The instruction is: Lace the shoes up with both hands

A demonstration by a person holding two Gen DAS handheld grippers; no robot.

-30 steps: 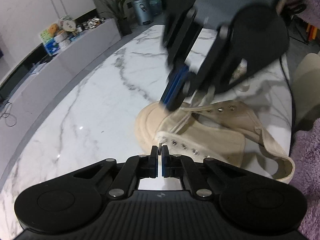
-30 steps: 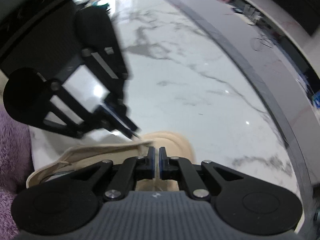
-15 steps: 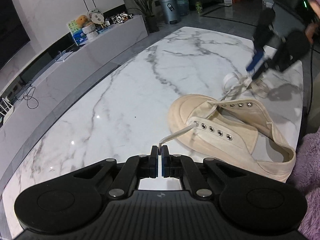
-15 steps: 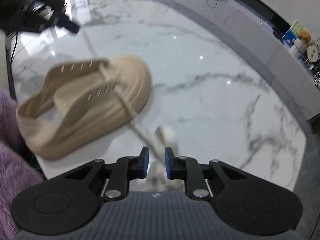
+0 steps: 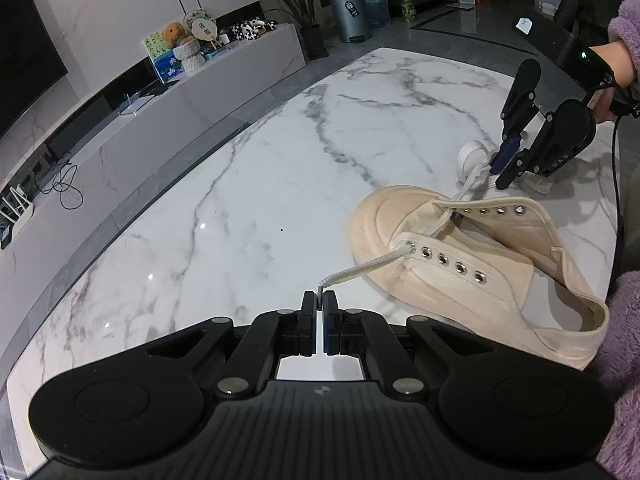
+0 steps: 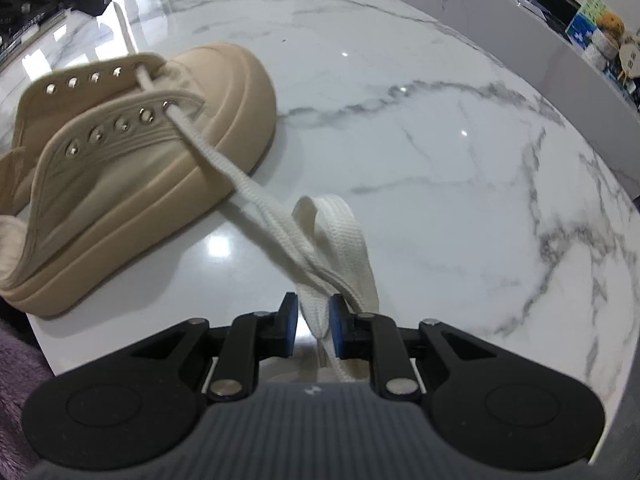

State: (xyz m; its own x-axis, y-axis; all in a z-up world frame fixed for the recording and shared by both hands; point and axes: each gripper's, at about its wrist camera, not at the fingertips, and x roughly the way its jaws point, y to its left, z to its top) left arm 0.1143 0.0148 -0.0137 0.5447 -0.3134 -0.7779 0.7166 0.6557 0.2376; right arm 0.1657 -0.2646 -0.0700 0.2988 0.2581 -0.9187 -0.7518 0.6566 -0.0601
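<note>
A beige shoe (image 5: 472, 264) lies on the white marble table (image 5: 240, 200), toe pointing away from the person, both eyelet rows bare except for the pair nearest the toe, through which a white lace (image 6: 256, 200) passes. The left gripper (image 5: 319, 300) is pressed together on the tip of one lace end, which runs taut from the near front eyelet (image 5: 409, 245) down to its pads. The other lace end leaves the far front eyelet and reaches the right gripper (image 6: 313, 316), beyond the toe. In the right wrist view that end loops loosely on the table and passes between the blue pads (image 6: 289, 320); the jaws have just been opening, and they stand slightly spread with a small gap on each side of the lace, so the pads do not press on it. A purple fuzzy sleeve (image 5: 624, 28) shows behind the right gripper, and a second edge of it beside the shoe's heel (image 5: 588, 320).
</note>
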